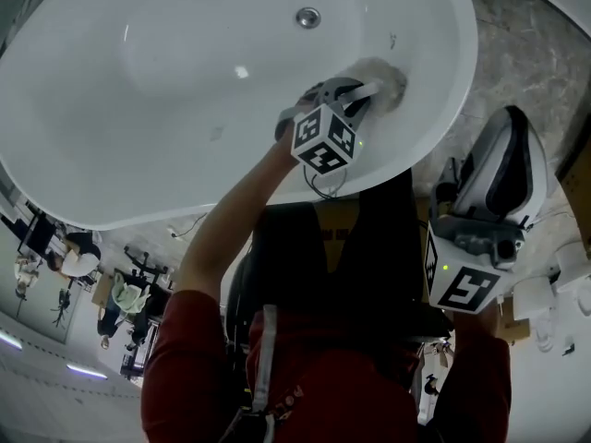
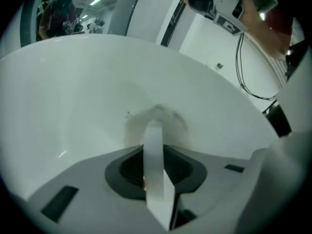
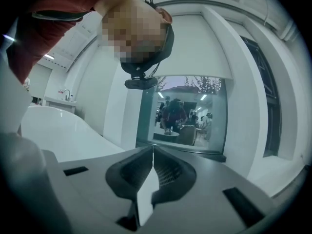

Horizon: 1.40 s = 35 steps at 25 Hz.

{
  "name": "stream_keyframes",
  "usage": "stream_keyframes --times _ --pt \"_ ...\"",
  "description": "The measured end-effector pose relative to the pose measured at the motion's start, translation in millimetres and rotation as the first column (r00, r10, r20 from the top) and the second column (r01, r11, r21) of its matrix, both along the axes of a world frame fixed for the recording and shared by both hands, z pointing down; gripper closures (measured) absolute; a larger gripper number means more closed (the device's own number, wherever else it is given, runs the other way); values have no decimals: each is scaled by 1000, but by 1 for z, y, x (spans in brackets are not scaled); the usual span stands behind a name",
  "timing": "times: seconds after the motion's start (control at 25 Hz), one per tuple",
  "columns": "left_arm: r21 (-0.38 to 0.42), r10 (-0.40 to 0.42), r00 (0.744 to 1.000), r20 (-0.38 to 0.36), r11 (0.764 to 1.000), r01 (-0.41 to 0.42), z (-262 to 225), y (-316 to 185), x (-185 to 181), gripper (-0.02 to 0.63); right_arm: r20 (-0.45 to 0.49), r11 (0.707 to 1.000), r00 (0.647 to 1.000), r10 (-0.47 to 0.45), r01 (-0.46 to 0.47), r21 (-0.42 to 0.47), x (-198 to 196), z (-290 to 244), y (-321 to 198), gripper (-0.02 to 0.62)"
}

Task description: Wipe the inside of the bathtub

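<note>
The white bathtub [image 1: 138, 155] fills the upper head view, its drain [image 1: 307, 17] at the far end. My left gripper [image 1: 372, 90] reaches over the near rim and is shut on a pale cloth [image 1: 393, 79], which lies pressed against the tub's inner right wall. In the left gripper view the cloth [image 2: 158, 117] bunches just past the closed left gripper [image 2: 154, 125] on the tub wall [image 2: 73, 91]. My right gripper [image 1: 510, 127] is held outside the tub at the lower right. In the right gripper view, the right gripper [image 3: 153, 149] is shut with nothing between its jaws.
A small dark mark [image 1: 391, 39] sits on the tub wall just beyond the cloth. Marbled grey floor [image 1: 526, 53] lies to the right of the tub. The tub rim [image 3: 58, 126] and a glass panel [image 3: 185, 116] show in the right gripper view. A black cable [image 2: 243, 77] hangs near the left gripper.
</note>
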<state>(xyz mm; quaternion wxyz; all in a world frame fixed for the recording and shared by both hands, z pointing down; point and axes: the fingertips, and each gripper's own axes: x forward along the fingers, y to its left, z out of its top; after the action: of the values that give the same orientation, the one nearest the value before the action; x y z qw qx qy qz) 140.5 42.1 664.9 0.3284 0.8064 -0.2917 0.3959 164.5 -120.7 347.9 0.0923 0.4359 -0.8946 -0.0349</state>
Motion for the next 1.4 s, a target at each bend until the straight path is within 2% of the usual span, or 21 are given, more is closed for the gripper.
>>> stream_keyframes --times 0.32,0.44,0.76,0.96,1.12,1.4 --pt "-29 -81 995 59 996 83 80 -6 -28 508 36 990 991 -130 132 -54 -52 47 -15 581" --pt "-64 -98 991 90 992 104 118 -5 -43 508 44 984 986 -161 164 -68 -69 66 -20 581" --pt "-115 -94 983 159 987 113 171 -5 -64 508 37 975 980 -197 200 -98 -76 82 -22 581" --pt "-158 -100 966 239 978 140 207 -2 -84 508 34 971 979 -200 203 -128 -80 94 -23 581" --pt "-158 -160 956 245 967 202 223 -5 -89 508 32 969 979 -200 202 -143 -75 106 -27 581" --pt "-150 -195 946 257 959 239 222 -7 -90 508 26 964 974 -227 229 -138 -76 107 -20 581"
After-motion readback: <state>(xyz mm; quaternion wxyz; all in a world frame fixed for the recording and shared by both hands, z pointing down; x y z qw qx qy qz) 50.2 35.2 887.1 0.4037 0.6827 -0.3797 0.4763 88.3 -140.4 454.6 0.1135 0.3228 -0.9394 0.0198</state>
